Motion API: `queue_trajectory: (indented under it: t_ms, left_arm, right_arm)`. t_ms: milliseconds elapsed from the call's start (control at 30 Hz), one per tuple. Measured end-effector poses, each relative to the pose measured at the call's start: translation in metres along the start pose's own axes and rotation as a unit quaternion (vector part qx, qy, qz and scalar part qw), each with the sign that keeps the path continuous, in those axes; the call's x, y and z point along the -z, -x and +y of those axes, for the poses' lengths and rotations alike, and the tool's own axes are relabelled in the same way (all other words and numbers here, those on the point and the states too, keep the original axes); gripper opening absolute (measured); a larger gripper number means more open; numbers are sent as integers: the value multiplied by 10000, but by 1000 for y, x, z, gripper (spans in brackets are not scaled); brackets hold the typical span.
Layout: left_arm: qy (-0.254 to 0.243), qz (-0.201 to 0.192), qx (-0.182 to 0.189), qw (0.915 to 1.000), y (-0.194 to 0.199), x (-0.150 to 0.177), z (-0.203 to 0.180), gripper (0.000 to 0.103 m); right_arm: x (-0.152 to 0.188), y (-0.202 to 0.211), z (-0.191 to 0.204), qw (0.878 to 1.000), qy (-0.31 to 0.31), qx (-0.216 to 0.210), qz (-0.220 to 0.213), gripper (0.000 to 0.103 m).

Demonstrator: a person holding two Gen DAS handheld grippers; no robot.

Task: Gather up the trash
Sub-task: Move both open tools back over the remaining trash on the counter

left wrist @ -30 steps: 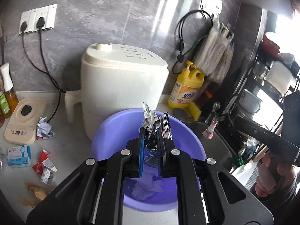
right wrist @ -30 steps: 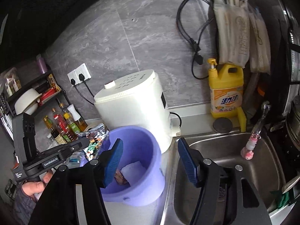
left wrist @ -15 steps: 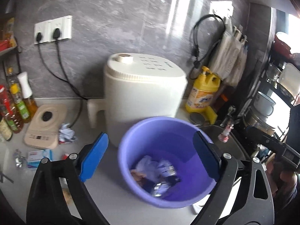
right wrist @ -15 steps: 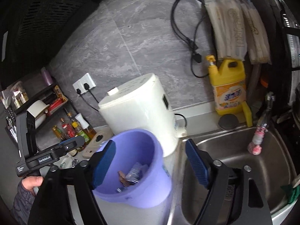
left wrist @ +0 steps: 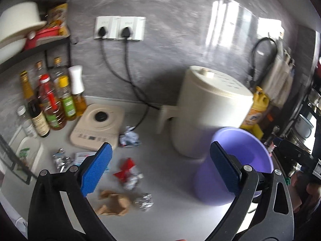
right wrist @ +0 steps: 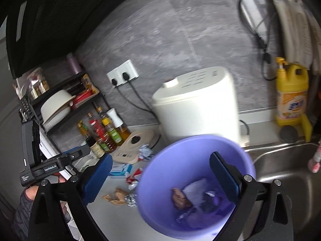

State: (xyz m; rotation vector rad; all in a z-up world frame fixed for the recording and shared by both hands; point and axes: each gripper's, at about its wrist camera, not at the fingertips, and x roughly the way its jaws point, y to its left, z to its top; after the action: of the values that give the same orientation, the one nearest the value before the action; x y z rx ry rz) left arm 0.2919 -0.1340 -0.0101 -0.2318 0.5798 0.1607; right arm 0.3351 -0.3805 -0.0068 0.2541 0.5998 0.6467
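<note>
Since a second ago: foil wrapper gone from the left claw (left wrist: 159,170) and now down in the purple bin (right wrist: 152,172), jaws just been opening to full spread with nothing between them; view swung left off the bin toward the litter. Right claw (right wrist: 160,177) also just been opening, wide and empty, hanging over the bin's near rim with the sink (right wrist: 280,160) to the right. Bin sitting on the grey counter (left wrist: 170,188) in front of the white appliance (left wrist: 212,108), a few scraps already inside. Remaining trash on the counter left of the bin: red-and-white wrapper (left wrist: 128,172) nearest centre between the left claw's pads, crumpled brown paper (left wrist: 114,200) near, foil ball (left wrist: 144,200) just beside it to the right, blue-white tissue wad (left wrist: 129,138) farther back by the beige scale (left wrist: 98,126), small blue-white box (right wrist: 119,168) and a foil scrap (left wrist: 61,158) at far left. Step in hand, as judged: drop done, reach for next piece starting. Next move likely: lower left claw over the red-and-white wrapper, straddle it, clench, carry right to the bin. Frames blurred, so exact piece edges unclear; thin wrapper flat on the counter probably needs pads right down at the surface.
</note>
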Motion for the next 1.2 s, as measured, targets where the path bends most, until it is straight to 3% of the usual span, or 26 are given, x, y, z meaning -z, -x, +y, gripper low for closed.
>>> queue_trajectory:
  t_ms: [600, 933, 1200]
  left_arm:
    - [511, 154, -327, 9980, 8, 17, 135, 97]
    - [636, 272, -555, 9961, -5, 26, 173, 91]
    - [703, 281, -907, 9930, -31, 36, 185, 89]
  right_arm:
    - [2, -101, 106, 9965, 621, -244, 502, 91]
    - [4, -162, 122, 9921, 788, -256, 938, 86]
    - [13, -228, 115, 9851, 871, -21, 1483, 79]
